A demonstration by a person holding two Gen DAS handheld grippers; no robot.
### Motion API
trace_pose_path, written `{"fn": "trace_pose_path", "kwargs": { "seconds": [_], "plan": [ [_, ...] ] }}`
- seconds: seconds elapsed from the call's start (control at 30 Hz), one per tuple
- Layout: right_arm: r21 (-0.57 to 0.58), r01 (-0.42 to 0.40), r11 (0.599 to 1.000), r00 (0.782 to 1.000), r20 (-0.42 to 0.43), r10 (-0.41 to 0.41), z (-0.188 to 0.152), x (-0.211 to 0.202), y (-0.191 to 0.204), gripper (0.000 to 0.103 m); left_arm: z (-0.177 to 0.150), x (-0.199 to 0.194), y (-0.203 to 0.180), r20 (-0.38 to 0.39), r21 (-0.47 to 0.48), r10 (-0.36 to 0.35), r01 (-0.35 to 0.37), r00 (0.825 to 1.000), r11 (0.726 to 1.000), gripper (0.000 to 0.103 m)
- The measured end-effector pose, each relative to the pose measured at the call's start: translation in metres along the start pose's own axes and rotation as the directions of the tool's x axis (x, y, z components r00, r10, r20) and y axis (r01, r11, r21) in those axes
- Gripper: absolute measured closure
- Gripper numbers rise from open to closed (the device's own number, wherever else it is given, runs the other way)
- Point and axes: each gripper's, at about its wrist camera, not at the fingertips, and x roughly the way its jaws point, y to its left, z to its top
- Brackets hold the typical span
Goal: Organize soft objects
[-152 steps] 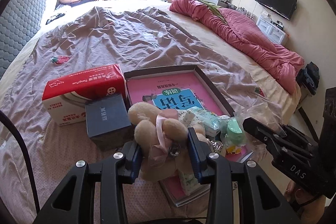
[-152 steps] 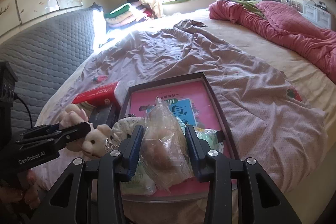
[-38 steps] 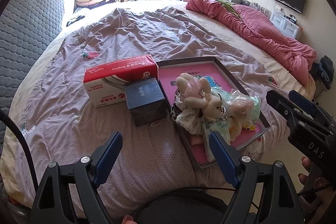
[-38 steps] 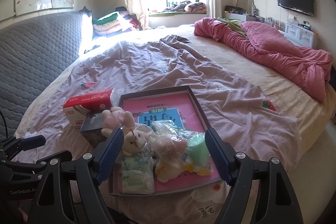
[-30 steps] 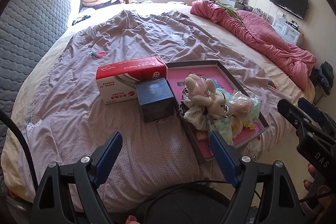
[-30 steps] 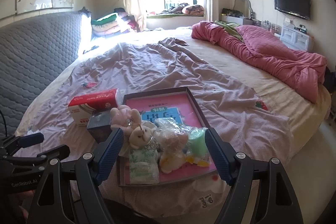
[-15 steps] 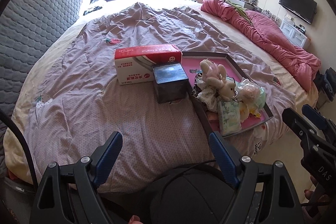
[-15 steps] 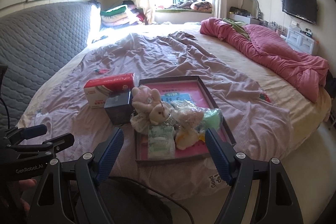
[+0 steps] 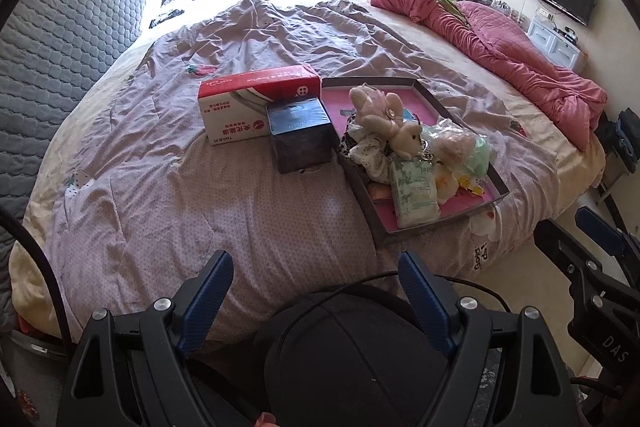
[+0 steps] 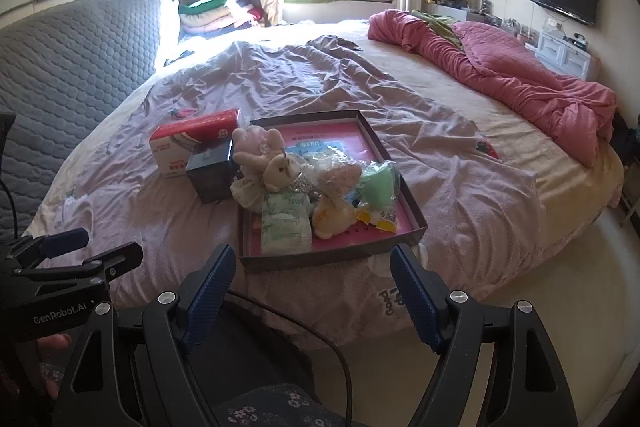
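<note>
Your left gripper (image 9: 316,291) and right gripper (image 10: 310,285) both gape wide and empty, held well short of the tray (image 10: 412,201). The toys (image 10: 276,163) and soft packs sit heaped inside the tray (likely sorted already); the boxes (image 10: 210,173) stand just left of the tray.

Bed (image 9: 240,211): tray (image 9: 424,227), two boxes (image 9: 256,107).
</note>
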Motion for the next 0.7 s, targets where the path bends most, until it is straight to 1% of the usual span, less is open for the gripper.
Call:
{"fn": "trace_pose_path", "kwargs": {
  "seconds": [0.23, 0.7],
  "plan": [
    [-0.028, -0.017, 0.999, 1.000, -0.013, 0.017, -0.003, 0.001, 0.005, 0.022, -0.004, -0.003, -0.013, -0.007, 0.027, -0.006, 0.006, 1.000, 1.000, 0.019],
    [-0.028, -0.025, 0.999, 0.999, -0.032, 0.024, -0.005, 0.007, 0.007, 0.022, -0.004, -0.001, -0.010, -0.011, 0.012, 0.003, -0.003, 1.000, 1.000, 0.019]
  ]
}}
